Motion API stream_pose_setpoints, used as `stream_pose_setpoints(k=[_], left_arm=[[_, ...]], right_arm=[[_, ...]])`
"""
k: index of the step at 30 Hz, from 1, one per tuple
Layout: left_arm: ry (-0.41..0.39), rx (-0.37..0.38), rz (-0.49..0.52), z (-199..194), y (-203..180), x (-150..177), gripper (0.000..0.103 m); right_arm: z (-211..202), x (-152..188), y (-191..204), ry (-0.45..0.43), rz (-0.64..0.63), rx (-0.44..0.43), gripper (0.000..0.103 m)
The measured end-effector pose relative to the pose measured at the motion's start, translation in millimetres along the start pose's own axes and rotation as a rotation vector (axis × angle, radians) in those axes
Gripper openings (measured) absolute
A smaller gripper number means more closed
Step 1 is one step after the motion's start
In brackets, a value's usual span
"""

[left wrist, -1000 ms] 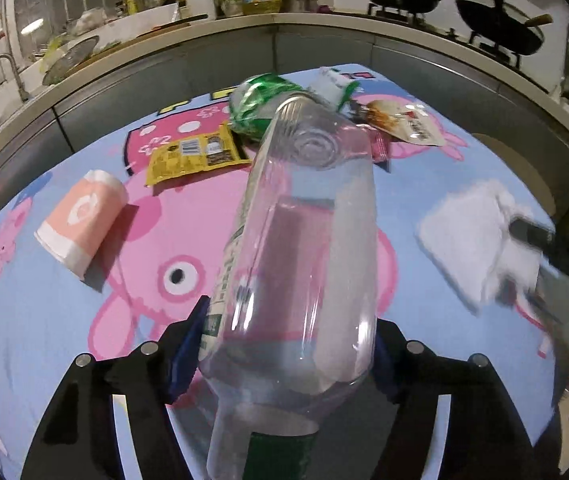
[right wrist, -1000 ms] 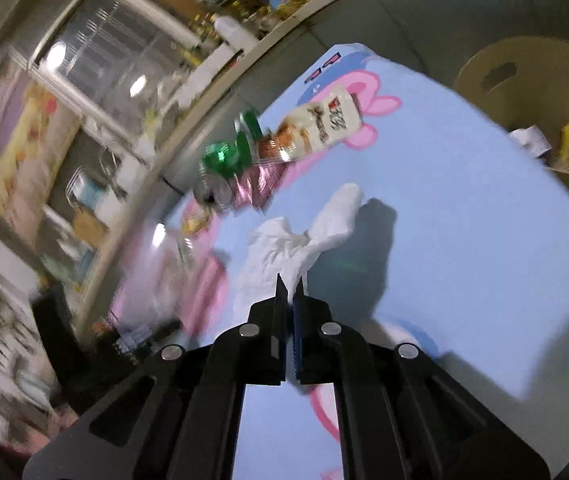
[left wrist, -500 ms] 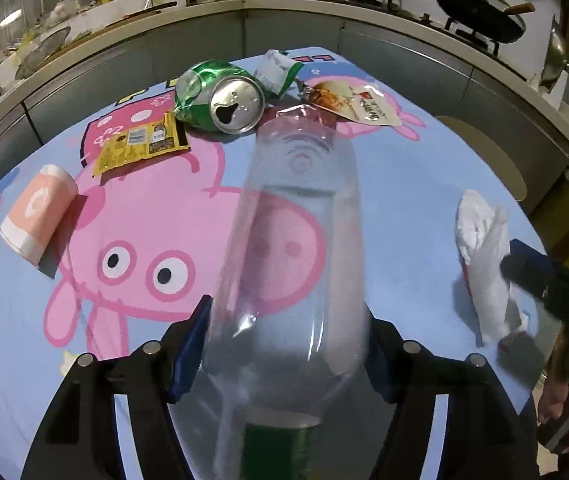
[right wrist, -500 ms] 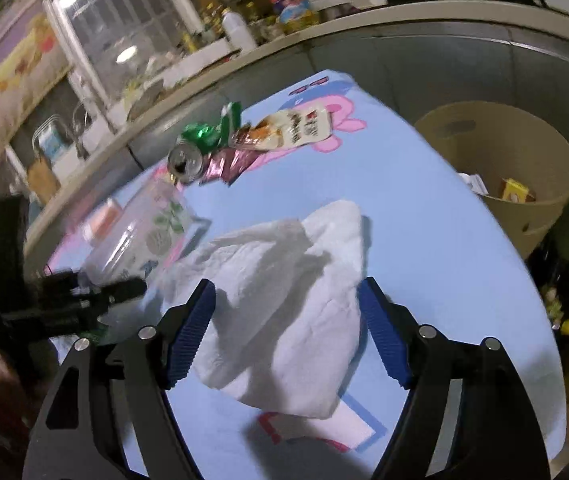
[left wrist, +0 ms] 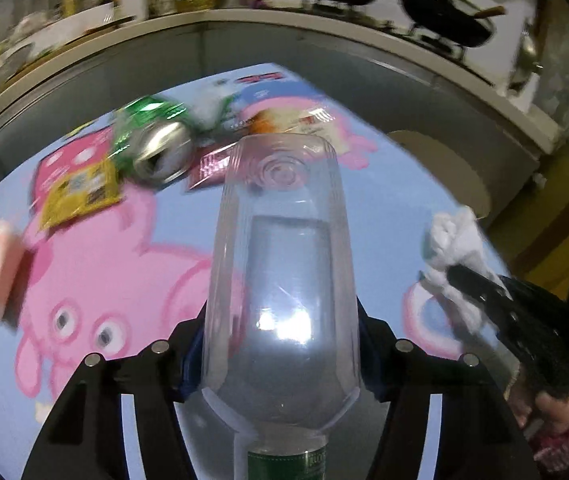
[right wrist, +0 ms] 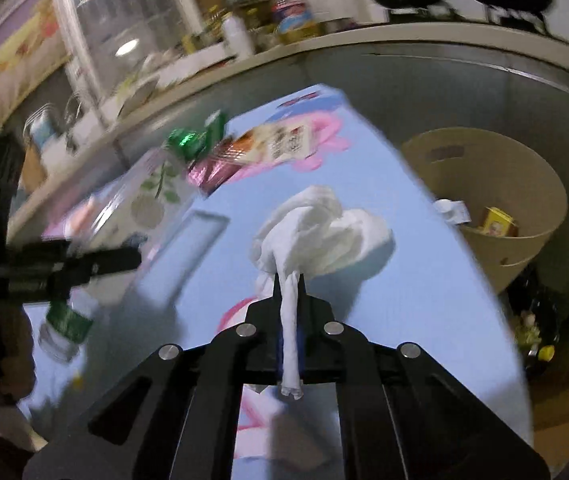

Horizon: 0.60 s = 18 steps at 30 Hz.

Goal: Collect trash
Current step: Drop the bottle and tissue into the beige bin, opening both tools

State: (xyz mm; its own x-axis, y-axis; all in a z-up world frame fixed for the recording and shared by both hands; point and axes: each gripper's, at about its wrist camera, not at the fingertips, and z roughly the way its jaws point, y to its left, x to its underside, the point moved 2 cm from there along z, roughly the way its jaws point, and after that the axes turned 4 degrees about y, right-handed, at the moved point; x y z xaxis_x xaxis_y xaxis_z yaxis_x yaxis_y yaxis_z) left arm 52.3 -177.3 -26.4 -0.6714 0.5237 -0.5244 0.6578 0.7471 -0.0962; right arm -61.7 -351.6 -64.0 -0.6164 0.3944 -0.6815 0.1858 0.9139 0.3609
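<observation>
Two loads could slip: my left tool (left wrist: 280, 352), closing, clamps the clear plastic bottle (left wrist: 280, 280), smooth and top-heavy. My right tool (right wrist: 289, 292), just closed, pinches only a twisted tail of the crumpled white tissue (right wrist: 320, 232), which may tear before the round tan bin (right wrist: 496, 200).

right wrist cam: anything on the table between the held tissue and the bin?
No. In the right wrist view, only bare blue tablecloth lies between the white tissue in the right gripper and the tan bin past the table's edge.

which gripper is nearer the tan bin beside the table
Right. The right gripper, shut on the white tissue, is over the table edge next to the bin. The left gripper, holding the clear bottle, is further in over the table.
</observation>
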Motion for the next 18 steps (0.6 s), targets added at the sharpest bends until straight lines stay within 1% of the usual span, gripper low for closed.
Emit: stream_pose_setpoints(k=[1,2,4,8,10,13,14,15,16,17,18], left_arm=[[0.006,0.029,0.012,2.8,-7.5,-8.1,0.062],[0.018,0.075,0.032,7.8,-18.8,-19.9,0.062],[0.030,0.129,0.075,17.2,-37.6,-38.3,0.062],[0.060,0.171,0.194,47.9,-80.9,-81.1,0.062],[0.088,0.196,0.219,65.9,-101.3,-101.6,0.062],[0.138,0.250,0.250,92.9,-133.2,-130.6,0.063],[0.146,0.250,0.262,99.8,-142.1,-136.9,0.063],[0.155,0.243,0.277,110.4,-152.9,-145.3,0.063],[0.161,0.231,0.285,116.7,-161.0,-150.5,0.067],[0.162,0.213,0.291,123.6,-167.1,-155.1,0.080],[0.149,0.183,0.289,128.9,-171.8,-160.9,0.083]], right_arm=[[-2.8,-5.9,-13.2,-0.012,0.041,-0.005,0.004],[-4.6,-10.0,-22.3,-0.021,0.072,-0.009,0.004],[-9.6,-21.6,-51.0,-0.047,0.160,-0.021,0.004],[-9.4,-43.6,-101.5,-0.090,0.295,-0.009,0.004],[-6.7,-55.0,-129.8,-0.110,0.359,0.007,0.004],[2.6,-65.6,-158.8,-0.110,0.410,0.030,0.004],[7.7,-69.5,-169.1,-0.104,0.426,0.027,0.004],[11.6,-72.5,-177.1,-0.099,0.434,0.026,0.006],[16.2,-75.4,-183.3,-0.096,0.440,0.032,0.008],[23.3,-78.3,-192.0,-0.079,0.475,0.007,0.009],[29.0,-80.1,-197.9,-0.064,0.504,-0.013,0.021]])
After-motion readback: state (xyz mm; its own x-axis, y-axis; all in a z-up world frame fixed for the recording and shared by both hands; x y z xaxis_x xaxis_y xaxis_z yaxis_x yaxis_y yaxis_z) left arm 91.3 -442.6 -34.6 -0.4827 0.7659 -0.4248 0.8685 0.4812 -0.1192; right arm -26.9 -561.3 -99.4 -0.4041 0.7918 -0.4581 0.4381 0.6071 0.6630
